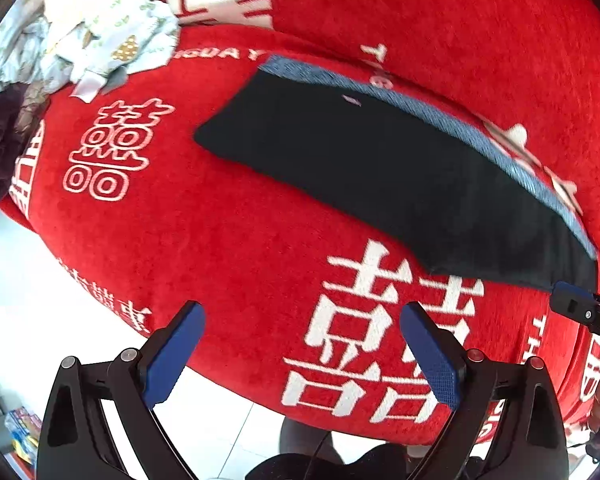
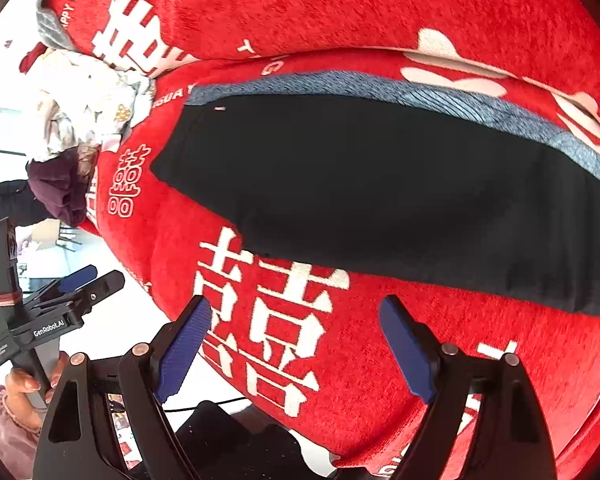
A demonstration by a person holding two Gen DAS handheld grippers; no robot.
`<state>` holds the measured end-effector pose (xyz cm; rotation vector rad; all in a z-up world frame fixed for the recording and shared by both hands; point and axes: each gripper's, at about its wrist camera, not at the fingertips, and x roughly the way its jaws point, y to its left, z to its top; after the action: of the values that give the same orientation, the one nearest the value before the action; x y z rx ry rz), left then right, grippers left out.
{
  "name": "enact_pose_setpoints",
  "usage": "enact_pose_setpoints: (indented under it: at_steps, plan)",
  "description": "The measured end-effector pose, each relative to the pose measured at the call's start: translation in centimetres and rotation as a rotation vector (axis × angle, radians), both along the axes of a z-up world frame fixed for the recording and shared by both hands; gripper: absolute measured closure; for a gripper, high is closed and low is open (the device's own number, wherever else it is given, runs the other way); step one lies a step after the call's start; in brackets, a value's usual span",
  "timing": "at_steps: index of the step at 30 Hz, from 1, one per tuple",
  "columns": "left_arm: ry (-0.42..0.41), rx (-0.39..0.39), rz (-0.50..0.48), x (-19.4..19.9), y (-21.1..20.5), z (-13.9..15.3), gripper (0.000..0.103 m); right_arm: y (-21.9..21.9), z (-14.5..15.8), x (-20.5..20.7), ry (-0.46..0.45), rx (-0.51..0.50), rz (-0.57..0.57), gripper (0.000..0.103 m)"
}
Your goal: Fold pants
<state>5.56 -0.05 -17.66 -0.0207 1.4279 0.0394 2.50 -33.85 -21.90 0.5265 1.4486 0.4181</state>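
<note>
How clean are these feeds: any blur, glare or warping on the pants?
Left wrist view: pants slightly motion-blurred, fisheye bending the blanket; floor blown out white. Right wrist view: sharper, pants a detail-less black, same bowing, bright washout at left.

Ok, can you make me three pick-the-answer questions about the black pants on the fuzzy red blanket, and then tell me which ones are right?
1. Where is the crumpled white patterned cloth pile?
A. on the folded black pants
B. beside them on the fuzzy red blanket
C. on the floor

2. What colour is the pants' waistband strip?
A. blue-grey
B. yellow
C. green

3. How is the right gripper?
A. shut on the pants
B. shut, empty
C. open, empty

Answers: 1 B, the pile sits apart from the pants, at the blanket's far end. 2 A, a blue-grey band runs along the pants' far edge. 3 C, its blue pads stand wide apart over bare blanket.
</note>
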Motion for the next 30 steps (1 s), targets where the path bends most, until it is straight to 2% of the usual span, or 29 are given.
enact_pose_setpoints:
  at_steps: [3,7,9,11,13,16,19,23,24,26,27,28,30]
  plan:
    - [-0.031,-0.003,0.036,0.7,2.1,-0.2,0.005,1.1,0.5,1.5,-0.019,-0.004,0.034,0.015]
    - [0.004,-0.052,0.032,3.3,5.2,-3.0,0.005,4.5,1.7,5.9,-0.079,0.006,0.079,0.014]
    - [0.01,-0.075,0.01,4.8,6.5,-4.1,0.005,7.2,2.2,9.2,-0.112,0.009,0.11,0.014]
    - [-0.02,-0.132,-0.006,6.6,8.1,-4.9,0.005,10.6,2.3,13.3,-0.147,0.012,0.174,0.015]
    - [-0.028,-0.176,-0.003,8.2,9.3,-6.2,0.005,13.8,1.9,16.9,-0.185,-0.036,0.237,0.014]
    - [-0.028,-0.224,0.03,11.0,10.9,-9.1,0.005,18.1,-0.1,22.7,-0.201,-0.066,0.294,0.015]
    - [-0.029,-0.247,0.064,13.0,12.1,-11.7,0.005,21.8,-3.5,28.2,-0.187,-0.104,0.307,0.015]
    - [-0.037,-0.304,0.089,14.2,12.9,-13.6,0.005,25.0,-7.2,31.4,-0.156,-0.162,0.342,0.015]
    - [-0.04,-0.308,0.085,14.3,13.0,-14.0,0.005,25.4,-7.9,31.6,-0.153,-0.181,0.351,0.018]
    - [-0.035,-0.307,0.079,14.4,13.0,-14.6,0.005,26.2,-9.3,31.9,-0.119,-0.187,0.371,0.04]
    - [-0.032,-0.318,0.079,14.3,13.0,-14.7,0.005,26.5,-9.7,31.9,-0.097,-0.179,0.386,0.088]
    - [-0.032,-0.321,0.08,14.2,13.1,-14.7,0.005,26.6,-9.8,31.8,-0.093,-0.183,0.394,0.097]
    - [-0.049,-0.301,0.06,13.7,13.2,-14.0,0.005,27.0,-8.6,31.2,-0.13,-0.166,0.421,0.097]
